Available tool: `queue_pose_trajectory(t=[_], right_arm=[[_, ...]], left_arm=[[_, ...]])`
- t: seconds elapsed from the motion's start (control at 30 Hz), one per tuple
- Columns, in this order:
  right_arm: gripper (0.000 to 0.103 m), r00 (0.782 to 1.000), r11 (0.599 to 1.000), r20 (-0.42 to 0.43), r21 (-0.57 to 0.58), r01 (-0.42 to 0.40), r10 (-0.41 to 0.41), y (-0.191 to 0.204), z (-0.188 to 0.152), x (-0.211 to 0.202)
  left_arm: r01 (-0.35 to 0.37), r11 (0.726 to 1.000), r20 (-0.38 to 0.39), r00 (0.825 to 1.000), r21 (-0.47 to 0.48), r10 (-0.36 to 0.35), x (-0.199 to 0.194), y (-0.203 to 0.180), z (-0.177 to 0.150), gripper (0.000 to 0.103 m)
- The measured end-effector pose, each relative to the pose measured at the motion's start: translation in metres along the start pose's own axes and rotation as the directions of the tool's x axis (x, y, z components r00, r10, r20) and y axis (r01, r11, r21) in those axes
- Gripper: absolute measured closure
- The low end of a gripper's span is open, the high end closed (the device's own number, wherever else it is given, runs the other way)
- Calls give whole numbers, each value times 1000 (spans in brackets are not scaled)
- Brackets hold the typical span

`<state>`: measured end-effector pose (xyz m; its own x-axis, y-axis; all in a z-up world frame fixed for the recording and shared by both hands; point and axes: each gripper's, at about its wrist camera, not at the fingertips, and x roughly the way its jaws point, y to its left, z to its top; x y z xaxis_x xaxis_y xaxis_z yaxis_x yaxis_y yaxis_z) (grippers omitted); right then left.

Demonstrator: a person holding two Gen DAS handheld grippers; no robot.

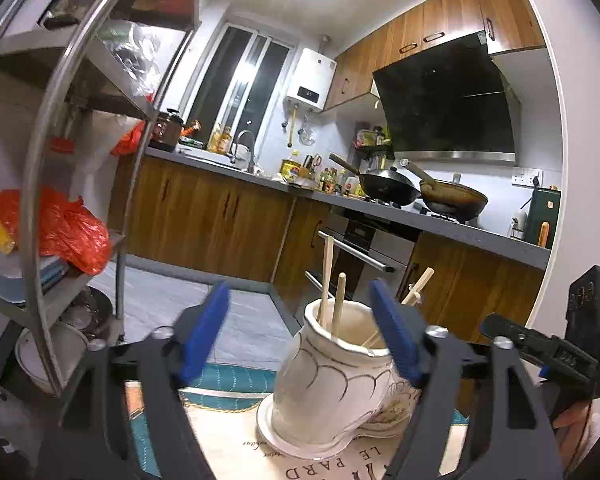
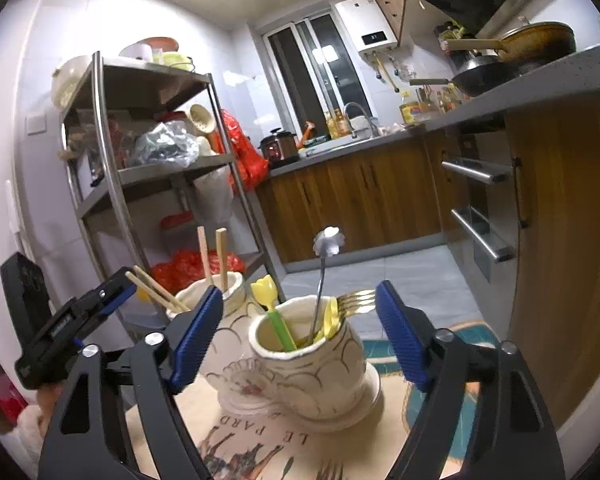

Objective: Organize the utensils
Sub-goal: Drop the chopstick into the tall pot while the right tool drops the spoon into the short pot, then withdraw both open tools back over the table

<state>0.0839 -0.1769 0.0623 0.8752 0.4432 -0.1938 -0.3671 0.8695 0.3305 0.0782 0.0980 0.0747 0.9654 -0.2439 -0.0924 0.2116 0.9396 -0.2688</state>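
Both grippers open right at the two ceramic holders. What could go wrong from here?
1. The left gripper has one finger right beside the rim of the chopstick holder; a sideways pull could snag the leaning chopsticks or tip it.
2. The right gripper faces the second holder; the tall spoon and fork overhang the rim and could be knocked out.

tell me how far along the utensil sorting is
Looks nearly done: the chopsticks stand in one ceramic holder, and the forks and spoon stand in the other holder. Nothing is in hand; the left gripper and right gripper are open and empty. No loose utensils show.
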Motion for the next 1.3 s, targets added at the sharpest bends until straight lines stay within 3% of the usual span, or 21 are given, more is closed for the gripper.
queue_pose_trajectory(t=[0.17,0.43,0.63,1.3], right_arm=[[13,1000,1000,-20,5,22,-22,-2,-8,-13],[10,991,996,-104,-8,86,-87,-2,-29,-27],[10,972,989,-187,-53,138,-146,3,-48,-34],[10,846,945,-431,-232,232,-313,12,-105,-40]], left_arm=[[-30,999,-6,1000,42,30,-14,-8,-9,13],[-114,984,-52,991,139,122,-36,-23,-30,6],[-131,979,-100,984,159,148,-50,-29,-42,6],[-114,973,-262,951,199,165,-57,-42,-73,6]])
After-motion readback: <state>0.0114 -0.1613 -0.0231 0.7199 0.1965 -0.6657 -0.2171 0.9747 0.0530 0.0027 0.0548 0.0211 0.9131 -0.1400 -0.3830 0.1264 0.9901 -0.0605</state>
